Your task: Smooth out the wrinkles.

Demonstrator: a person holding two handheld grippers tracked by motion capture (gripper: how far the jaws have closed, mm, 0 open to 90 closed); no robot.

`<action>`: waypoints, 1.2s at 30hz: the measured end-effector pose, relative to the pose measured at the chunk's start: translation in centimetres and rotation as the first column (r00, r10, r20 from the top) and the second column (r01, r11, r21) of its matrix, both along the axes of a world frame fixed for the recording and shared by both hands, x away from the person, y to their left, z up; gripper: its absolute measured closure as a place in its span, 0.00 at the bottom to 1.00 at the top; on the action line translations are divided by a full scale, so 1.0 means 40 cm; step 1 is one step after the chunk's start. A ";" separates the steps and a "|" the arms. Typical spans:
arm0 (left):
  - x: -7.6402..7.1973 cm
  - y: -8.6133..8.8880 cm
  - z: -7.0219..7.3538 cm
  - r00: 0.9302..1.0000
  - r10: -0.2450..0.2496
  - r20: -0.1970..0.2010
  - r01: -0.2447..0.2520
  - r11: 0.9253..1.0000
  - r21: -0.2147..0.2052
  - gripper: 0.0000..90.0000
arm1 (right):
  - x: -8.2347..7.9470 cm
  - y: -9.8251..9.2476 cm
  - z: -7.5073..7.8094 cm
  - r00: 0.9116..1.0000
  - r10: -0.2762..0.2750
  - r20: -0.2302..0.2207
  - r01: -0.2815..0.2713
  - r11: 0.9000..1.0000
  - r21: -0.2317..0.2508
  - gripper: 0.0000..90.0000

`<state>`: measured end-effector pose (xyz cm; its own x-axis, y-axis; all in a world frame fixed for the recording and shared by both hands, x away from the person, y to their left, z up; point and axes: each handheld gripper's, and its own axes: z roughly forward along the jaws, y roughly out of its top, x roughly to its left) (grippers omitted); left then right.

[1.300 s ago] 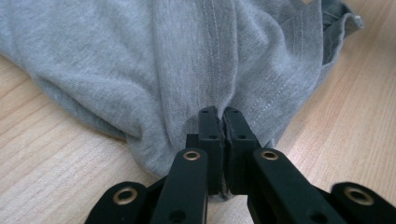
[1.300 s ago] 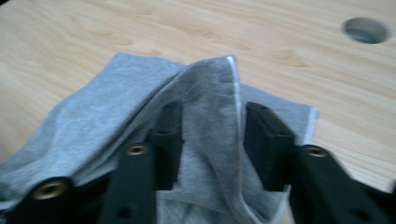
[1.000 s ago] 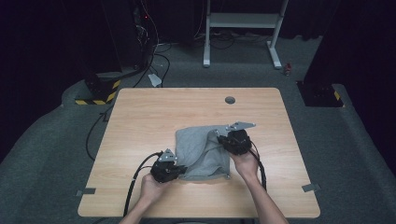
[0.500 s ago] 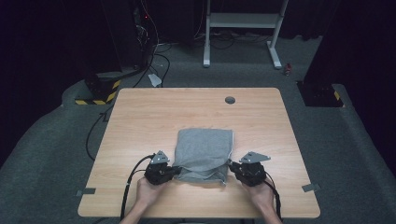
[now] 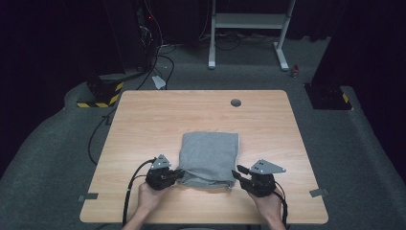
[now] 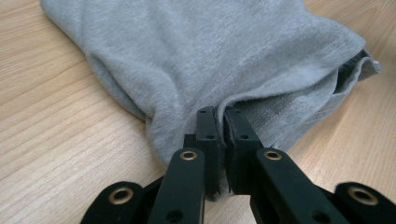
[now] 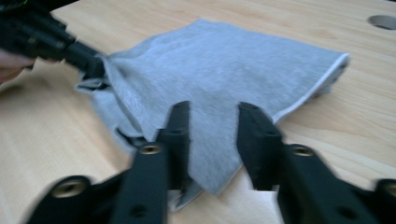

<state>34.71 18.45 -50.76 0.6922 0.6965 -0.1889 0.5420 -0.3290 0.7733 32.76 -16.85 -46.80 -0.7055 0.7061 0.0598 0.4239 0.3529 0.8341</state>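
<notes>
A grey folded cloth (image 5: 210, 153) lies flat on the wooden table (image 5: 167, 115), near its front edge. My left gripper (image 5: 179, 173) is shut on the cloth's near left corner; in the left gripper view the jaws (image 6: 220, 116) pinch the bunched fabric (image 6: 210, 46). My right gripper (image 5: 238, 172) sits at the cloth's near right corner. Its jaws have just been opening and now stand apart (image 7: 214, 112). A point of cloth (image 7: 224, 65) lies between and below them, and the pads do not press it. The left gripper (image 7: 88, 60) shows at the far corner in the right gripper view.
A round cable hole (image 5: 235, 102) sits in the table's far side. Beyond the table stand a white frame (image 5: 249, 21) and a black-and-yellow striped base (image 5: 98, 93), with cables on the grey floor. Bare wood surrounds the cloth.
My right gripper came from above the cloth's far right part back to its near right corner and let go. The cloth now lies as a flat rectangle. The left gripper stayed put.
</notes>
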 end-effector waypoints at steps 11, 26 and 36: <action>-0.023 0.023 0.009 1.000 -0.017 0.025 0.016 0.999 0.028 0.93 | 0.023 0.031 -0.062 0.994 -0.069 -0.088 0.065 0.997 -0.046 0.92; -0.050 0.061 0.077 0.999 0.009 0.031 -0.008 1.000 -0.015 0.64 | 0.030 0.064 -0.039 0.993 -0.047 -0.113 0.033 0.993 -0.117 0.81; 0.035 -0.050 0.058 0.999 0.009 0.035 -0.013 0.993 0.117 0.58 | 0.062 0.151 -0.060 0.993 -0.077 -0.094 0.061 0.984 -0.168 0.68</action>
<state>36.13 16.45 -48.46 0.6891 0.7201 -0.0818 0.5200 -0.4127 0.7478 35.24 -10.82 -49.22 -0.6511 0.7590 0.0059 0.5299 0.4490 0.7194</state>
